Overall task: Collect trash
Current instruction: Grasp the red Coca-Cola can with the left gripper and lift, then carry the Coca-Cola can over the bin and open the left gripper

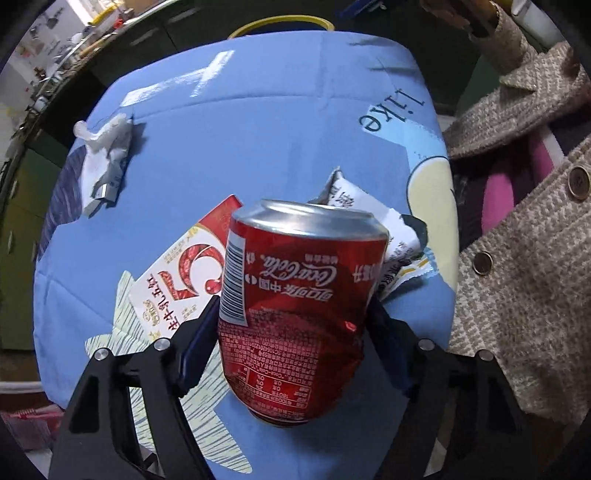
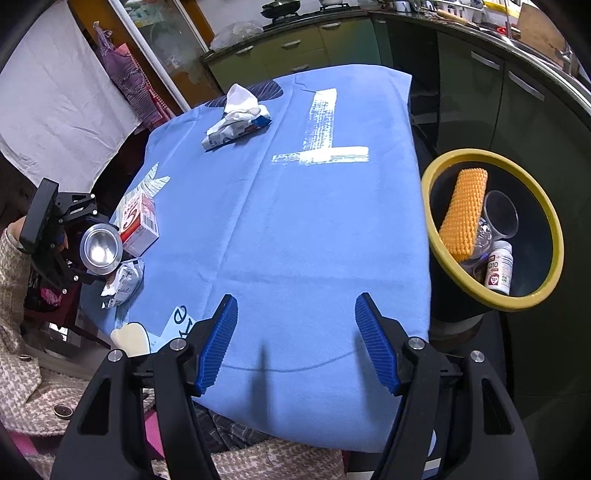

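My left gripper [image 1: 291,314] is shut on a dented red Coca-Cola can [image 1: 299,295] and holds it above the blue tablecloth [image 1: 258,147]. In the right wrist view the can's silver bottom [image 2: 100,250] shows at the far left in that gripper [image 2: 86,254]. A red and white carton [image 1: 188,273] [image 2: 138,223] lies behind the can. A crumpled white wrapper [image 1: 373,221] [image 2: 123,282] lies beside it. A crumpled tissue packet [image 1: 105,155] [image 2: 238,122] lies at the far side. My right gripper [image 2: 295,343] is open and empty over the cloth's near edge.
A yellow-rimmed black bin [image 2: 432,221] stands off the table's right edge, holding an orange sponge [image 2: 465,210], a clear cup [image 2: 498,218] and a white bottle [image 2: 498,269]. Its rim also shows in the left wrist view [image 1: 280,24]. Green cabinets [image 2: 472,96] stand behind. The person's tweed coat [image 1: 517,258] is beside the table.
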